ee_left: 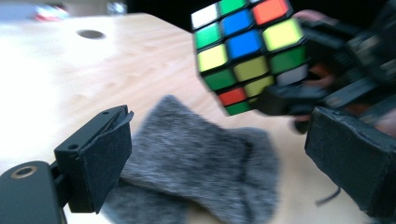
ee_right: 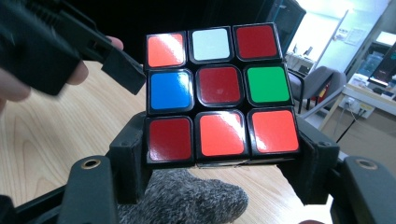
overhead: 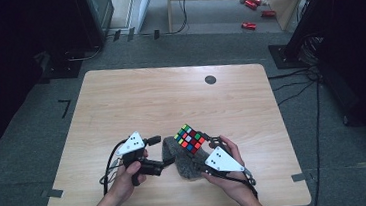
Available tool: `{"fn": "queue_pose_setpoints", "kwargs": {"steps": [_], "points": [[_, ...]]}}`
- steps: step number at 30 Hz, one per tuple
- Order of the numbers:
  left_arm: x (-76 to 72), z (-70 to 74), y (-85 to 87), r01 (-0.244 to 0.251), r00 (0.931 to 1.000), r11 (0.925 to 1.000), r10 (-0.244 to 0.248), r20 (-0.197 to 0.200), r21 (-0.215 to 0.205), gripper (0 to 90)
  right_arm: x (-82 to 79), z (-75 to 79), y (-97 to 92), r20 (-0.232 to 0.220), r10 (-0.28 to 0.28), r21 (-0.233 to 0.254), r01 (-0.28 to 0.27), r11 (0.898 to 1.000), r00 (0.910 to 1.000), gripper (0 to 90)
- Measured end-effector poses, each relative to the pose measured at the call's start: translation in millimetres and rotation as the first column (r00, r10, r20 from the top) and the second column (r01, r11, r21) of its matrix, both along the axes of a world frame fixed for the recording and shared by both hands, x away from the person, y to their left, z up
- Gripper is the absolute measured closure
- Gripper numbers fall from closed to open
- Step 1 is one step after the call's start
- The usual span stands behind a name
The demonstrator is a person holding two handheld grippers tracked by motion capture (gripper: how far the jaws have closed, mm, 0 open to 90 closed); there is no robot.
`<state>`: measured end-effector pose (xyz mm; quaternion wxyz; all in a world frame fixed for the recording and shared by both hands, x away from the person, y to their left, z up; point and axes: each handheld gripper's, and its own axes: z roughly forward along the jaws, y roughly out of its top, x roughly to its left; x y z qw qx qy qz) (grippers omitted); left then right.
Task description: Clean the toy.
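A scrambled Rubik's cube [overhead: 190, 139] hangs just above the table, near its front edge. My right gripper [overhead: 201, 147] is shut on it, its jaws pressed to the cube's two sides. In the right gripper view the cube [ee_right: 219, 93] shows a face of mostly red and orange between those jaws [ee_right: 222, 156]. A grey fuzzy cloth [overhead: 177, 162] lies on the wood under the cube. My left gripper [overhead: 159, 152] stands open just left of the cube and over the cloth [ee_left: 201, 163]. Nothing sits between the left gripper's jaws [ee_left: 224, 158], and the cube [ee_left: 247, 51] is beyond them.
The light wooden table [overhead: 170, 99] has a small dark round hole [overhead: 210, 79] at its far right. Several red objects [overhead: 252, 4] lie on the floor beyond it. Dark stands and cables flank both sides of the table.
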<state>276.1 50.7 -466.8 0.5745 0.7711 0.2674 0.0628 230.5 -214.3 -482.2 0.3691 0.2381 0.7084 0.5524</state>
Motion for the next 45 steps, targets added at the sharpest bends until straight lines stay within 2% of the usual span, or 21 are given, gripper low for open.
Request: {"fn": "queue_pose_setpoints", "kwargs": {"steps": [2, 4, 6, 7, 12, 15, 17, 18, 19, 21, 24, 27, 28, 31, 33, 34, 35, 37, 40, 43, 45], "points": [[-0.7, -4.0, -2.3, -0.048, 0.9981, 0.9983, 0.047, 0.041, 0.033, 8.4, 0.2, 1.3, -0.3, -0.010, -0.004, 0.015, 0.005, 1.000, 0.9999, 34.4], [-0.6, -7.7, -3.1, -0.047, 0.9974, 0.9979, 0.045, 0.056, 0.045, 8.5, 0.3, 2.9, -0.8, -0.030, -0.011, 0.039, 0.012, 0.999, 0.9995, 34.4], [-1.8, -10.9, -5.4, -0.044, 0.9944, 0.9956, 0.036, 0.100, 0.082, 13.0, 0.6, 4.4, -0.9, -0.043, -0.007, 0.060, 0.010, 0.998, 0.9990, 34.4], [-2.7, -12.1, -7.5, -0.054, 0.9904, 0.9920, 0.039, 0.133, 0.114, 16.9, -0.1, 5.3, -0.9, -0.056, -0.010, 0.072, 0.014, 0.997, 0.9984, 34.4], [-6.0, -13.8, -12.9, -0.111, 0.9753, 0.9811, 0.077, 0.207, 0.159, 16.6, -3.0, 10.3, 2.1, -0.105, 0.018, 0.118, -0.006, 0.993, 0.9943, 34.4], [-7.7, -15.7, -14.8, -0.105, 0.9681, 0.9812, 0.063, 0.242, 0.162, 16.6, -5.1, 12.2, 6.0, -0.147, 0.043, 0.151, -0.020, 0.988, 0.9883, 34.4], [-9.1, -17.5, -17.0, -0.089, 0.9575, 0.9803, 0.036, 0.286, 0.176, 16.7, -6.4, 12.8, 9.2, -0.160, 0.052, 0.161, -0.026, 0.987, 0.9857, 34.4], [-9.7, -18.5, -18.4, -0.073, 0.9542, 0.9834, 0.020, 0.298, 0.166, 16.6, -6.9, 13.1, 10.7, -0.163, 0.058, 0.165, -0.031, 0.986, 0.9848, 34.4], [-11.0, -19.2, -19.5, -0.065, 0.9526, 0.9827, 0.009, 0.304, 0.174, 16.3, -7.8, 13.6, 12.0, -0.169, 0.060, 0.169, -0.031, 0.985, 0.9838, 34.4], [-12.2, -19.7, -21.0, -0.043, 0.9570, 0.9853, -0.006, 0.290, 0.165, 16.3, -8.5, 14.0, 13.9, -0.178, 0.064, 0.181, -0.032, 0.983, 0.9820, 34.4], [-13.2, -19.3, -21.8, -0.038, 0.9534, 0.9876, -0.010, 0.302, 0.152, 16.3, -8.2, 12.6, 15.7, -0.214, 0.075, 0.201, -0.031, 0.979, 0.9741, 34.4], [-12.2, -18.5, -20.9, -0.028, 0.9558, 0.9927, -0.008, 0.294, 0.117, 16.2, -8.3, 10.3, 17.8, -0.252, 0.076, 0.213, -0.021, 0.977, 0.9648, 34.4], [-12.1, -18.4, -20.9, -0.015, 0.9607, 0.9945, -0.015, 0.277, 0.104, 16.2, -8.5, 9.7, 18.3, -0.256, 0.072, 0.219, -0.014, 0.976, 0.9639, 34.4], [-13.4, -18.8, -22.8, -0.001, 0.9625, 0.9920, -0.033, 0.269, 0.126, 16.6, -8.4, 10.6, 19.3, -0.293, 0.087, 0.242, -0.014, 0.970, 0.9521, 34.4], [-15.1, -17.3, -24.1, 0.030, 0.9715, 0.9940, -0.054, 0.231, 0.105, 14.8, -8.8, 11.0, 20.5, -0.316, 0.101, 0.255, -0.019, 0.967, 0.9433, 34.4], [-16.2, -16.7, -24.2, 0.048, 0.9698, 0.9950, -0.067, 0.235, 0.088, 14.8, -9.4, 11.2, 21.2, -0.331, 0.105, 0.256, -0.017, 0.967, 0.9379, 34.4], [-18.4, -15.4, -24.0, 0.071, 0.9631, 0.9952, -0.086, 0.255, 0.068, 14.8, -9.7, 11.3, 21.6, -0.341, 0.107, 0.260, -0.015, 0.965, 0.9340, 34.4], [-21.2, -14.4, -25.3, 0.043, 0.9542, 0.9964, -0.062, 0.292, 0.073, 14.6, -9.9, 12.0, 21.4, -0.365, 0.120, 0.282, -0.014, 0.959, 0.9232, 34.4], [-22.1, -13.7, -24.5, 0.048, 0.9492, 0.9964, -0.067, 0.307, 0.070, 14.9, -10.6, 15.2, 20.2, -0.400, 0.130, 0.306, -0.001, 0.952, 0.9073, 34.4], [-23.7, -13.7, -24.6, 0.050, 0.9399, 0.9956, -0.073, 0.334, 0.079, 15.1, -10.7, 17.3, 20.1, -0.455, 0.148, 0.316, 0.004, 0.949, 0.8779, 34.4], [-24.7, -15.0, -25.6, 0.034, 0.9307, 0.9942, -0.069, 0.359, 0.102, 17.7, -10.6, 17.1, 20.8, -0.470, 0.153, 0.321, 0.007, 0.947, 0.8693, 34.4]]}}
